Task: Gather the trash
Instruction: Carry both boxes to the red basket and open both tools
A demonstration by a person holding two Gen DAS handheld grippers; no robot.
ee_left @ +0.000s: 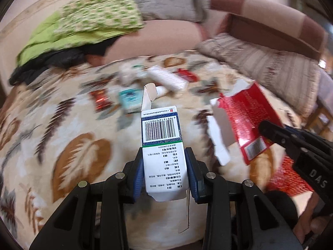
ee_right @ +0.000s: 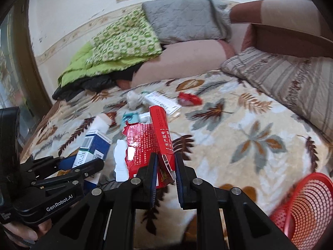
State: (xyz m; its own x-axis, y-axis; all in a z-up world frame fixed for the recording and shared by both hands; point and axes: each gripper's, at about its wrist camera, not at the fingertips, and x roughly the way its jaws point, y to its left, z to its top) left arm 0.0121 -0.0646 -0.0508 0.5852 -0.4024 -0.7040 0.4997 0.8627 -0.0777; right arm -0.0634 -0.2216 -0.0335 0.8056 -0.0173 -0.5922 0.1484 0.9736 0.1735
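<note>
Left claw (ee_left: 165,173) grips a white-blue box (ee_left: 161,133); right claw (ee_right: 165,177) grips a torn red box (ee_right: 159,133), both above the bed (ee_right: 239,137). More litter (ee_right: 164,102) lies mid-bed, red basket (ee_right: 303,208) at right.

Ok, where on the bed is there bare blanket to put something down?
The blanket is open on the right, bordered by the striped pillow and the red basket. The far middle is crowded: red wrapper, white box, crumpled tissue.

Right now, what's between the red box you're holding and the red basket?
Only bare leaf-print blanket. The right wrist view shows nothing lying between the red box and the red basket.
</note>
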